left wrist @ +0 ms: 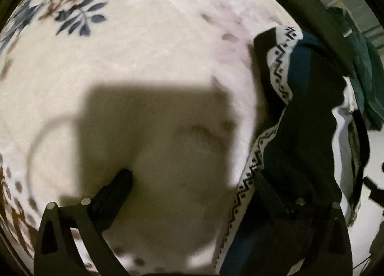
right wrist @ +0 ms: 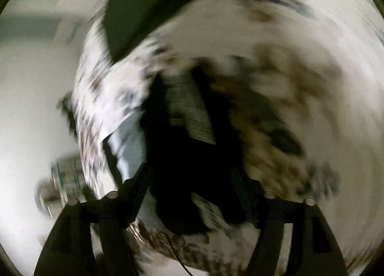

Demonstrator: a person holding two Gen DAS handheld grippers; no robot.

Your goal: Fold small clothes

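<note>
Start from the cream fleece blanket with blue and brown leaf print (left wrist: 148, 43) spread under everything. To its left side your left gripper (left wrist: 189, 194) hangs over bare fleece, jaws spread wide and holding nothing. Right of that bare patch lies the dark navy knitted garment with a white zigzag-patterned band (left wrist: 302, 119), rumpled and unfolded, one jaw overlapping its edge. Further right, a flat dark green cloth (left wrist: 309, 19) rests on the blanket. Your right gripper (right wrist: 192, 180) has dark fabric between its jaws, but blur hides whether they clamp it. Folding looks barely begun
</note>
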